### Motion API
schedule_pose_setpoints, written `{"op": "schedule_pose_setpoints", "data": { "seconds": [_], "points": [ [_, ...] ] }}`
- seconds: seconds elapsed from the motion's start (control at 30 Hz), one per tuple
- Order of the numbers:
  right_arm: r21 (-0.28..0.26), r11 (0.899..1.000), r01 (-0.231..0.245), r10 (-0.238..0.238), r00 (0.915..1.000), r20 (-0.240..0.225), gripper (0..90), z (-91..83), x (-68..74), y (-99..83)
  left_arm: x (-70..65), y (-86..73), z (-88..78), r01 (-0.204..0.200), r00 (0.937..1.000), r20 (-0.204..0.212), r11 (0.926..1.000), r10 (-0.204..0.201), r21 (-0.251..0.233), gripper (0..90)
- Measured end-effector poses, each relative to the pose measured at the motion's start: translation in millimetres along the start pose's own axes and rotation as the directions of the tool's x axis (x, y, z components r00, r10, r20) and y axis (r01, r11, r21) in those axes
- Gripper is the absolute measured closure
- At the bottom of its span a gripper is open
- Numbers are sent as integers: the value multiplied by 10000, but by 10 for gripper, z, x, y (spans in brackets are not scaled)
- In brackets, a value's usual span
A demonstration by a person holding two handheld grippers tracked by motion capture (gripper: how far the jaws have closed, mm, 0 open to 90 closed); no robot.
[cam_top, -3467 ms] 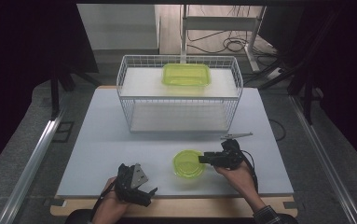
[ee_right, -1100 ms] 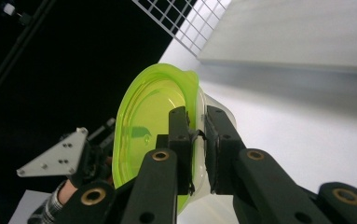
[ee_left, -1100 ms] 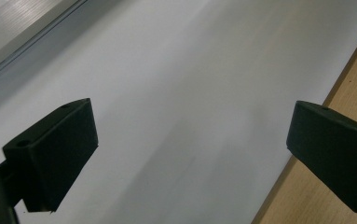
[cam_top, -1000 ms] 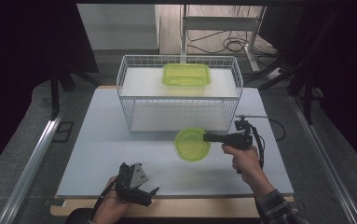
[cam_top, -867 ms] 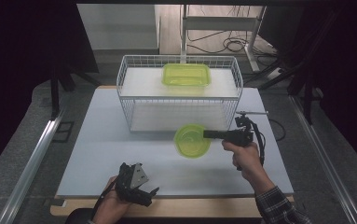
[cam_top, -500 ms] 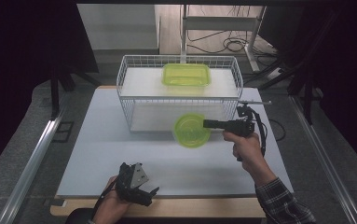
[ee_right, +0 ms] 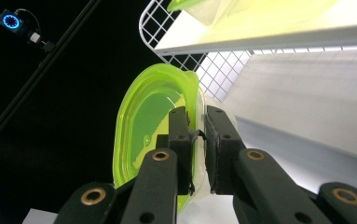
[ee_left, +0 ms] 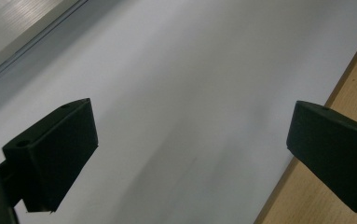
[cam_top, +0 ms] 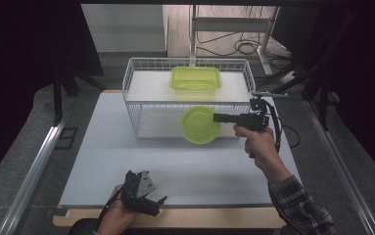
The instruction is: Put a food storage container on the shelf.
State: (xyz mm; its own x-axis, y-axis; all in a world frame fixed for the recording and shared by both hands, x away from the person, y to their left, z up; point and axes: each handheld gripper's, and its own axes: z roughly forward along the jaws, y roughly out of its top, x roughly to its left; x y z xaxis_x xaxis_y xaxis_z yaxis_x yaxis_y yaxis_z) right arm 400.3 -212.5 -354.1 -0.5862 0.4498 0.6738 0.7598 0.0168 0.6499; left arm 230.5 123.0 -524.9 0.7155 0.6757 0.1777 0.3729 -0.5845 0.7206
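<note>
A round lime-green plastic bowl (cam_top: 200,125) hangs in the air in front of the white wire rack (cam_top: 141,88), tipped on edge. My right gripper (cam_top: 216,117) is shut on its rim, and in the right gripper view the bowl (ee_right: 143,121) stands upright between the two black jaws of the right gripper (ee_right: 197,135). A rectangular green container (cam_top: 195,78) rests on the rack's upper shelf. My left gripper (cam_top: 156,204) lies near the table's front edge, held low in a hand. In its own view the left gripper (ee_left: 190,154) stands open over the white tabletop with nothing between the jaws.
The white table (cam_top: 102,147) has a wooden front edge (cam_top: 214,218). Behind the table, cables and a grey desk frame (cam_top: 234,24) stand on the floor. A metal rail (cam_top: 33,171) runs along the left side.
My right gripper has lifted the green bowl off the table and carried it forward toward the wire rack, turning it on edge. The left gripper has stayed in place.
</note>
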Motion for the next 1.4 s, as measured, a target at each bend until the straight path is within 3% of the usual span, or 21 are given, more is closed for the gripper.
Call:
{"op": "schedule_pose_setpoints", "data": {
  "seconds": [0.37,0.9,1.07,1.4],
  "points": [
    [-198,9998,46,-49,9998,-183,817,-53,161,230,-4,1,4,11,10000,20,10000,-11,9,19],
    [-604,9982,-63,32,9987,-510,817,-99,273,472,-6,0,11,0,10000,71,10000,-1,63,19],
    [-866,9962,-12,-22,9992,-387,817,-103,321,594,-6,0,12,-10,10000,73,10000,9,75,19],
    [-1387,9901,191,-124,9987,491,817,11,352,899,-9,-2,14,12,10000,58,10000,-13,50,19]
  ]
}}
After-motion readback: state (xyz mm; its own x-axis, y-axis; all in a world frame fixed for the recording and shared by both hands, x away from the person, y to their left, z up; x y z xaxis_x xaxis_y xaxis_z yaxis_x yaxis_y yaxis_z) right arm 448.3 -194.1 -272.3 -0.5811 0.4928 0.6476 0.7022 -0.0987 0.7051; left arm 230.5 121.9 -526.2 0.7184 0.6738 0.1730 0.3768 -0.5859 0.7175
